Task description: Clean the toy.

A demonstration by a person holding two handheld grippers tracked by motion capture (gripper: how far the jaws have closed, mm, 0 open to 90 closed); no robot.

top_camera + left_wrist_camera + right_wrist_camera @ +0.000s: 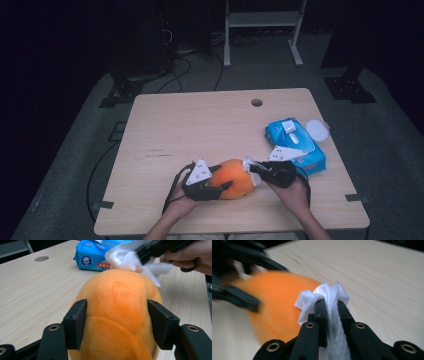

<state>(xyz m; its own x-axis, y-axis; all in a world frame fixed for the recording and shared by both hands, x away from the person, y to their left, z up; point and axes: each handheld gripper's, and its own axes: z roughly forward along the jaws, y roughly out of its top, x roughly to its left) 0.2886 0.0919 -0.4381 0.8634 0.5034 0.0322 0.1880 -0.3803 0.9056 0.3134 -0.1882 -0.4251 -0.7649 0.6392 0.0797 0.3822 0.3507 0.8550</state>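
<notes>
Dark floor and cables surround the pale wooden worktop (200, 125), where an orange plush toy (232, 185) lies near the front edge. The left gripper (116, 325) has its fingers (75, 325) clamped on the two sides of the toy and keeps it in place. The right gripper (331, 312) has its fingers (320, 315) together on a white wet wipe (322, 296), which touches the far end of the toy. A blue wipes pack (295, 145) lies just beside the right hand (295, 192). To wipe well, the right gripper should probably press lightly and stroke along the plush, while the left grip stays firm so the toy does not roll.
</notes>
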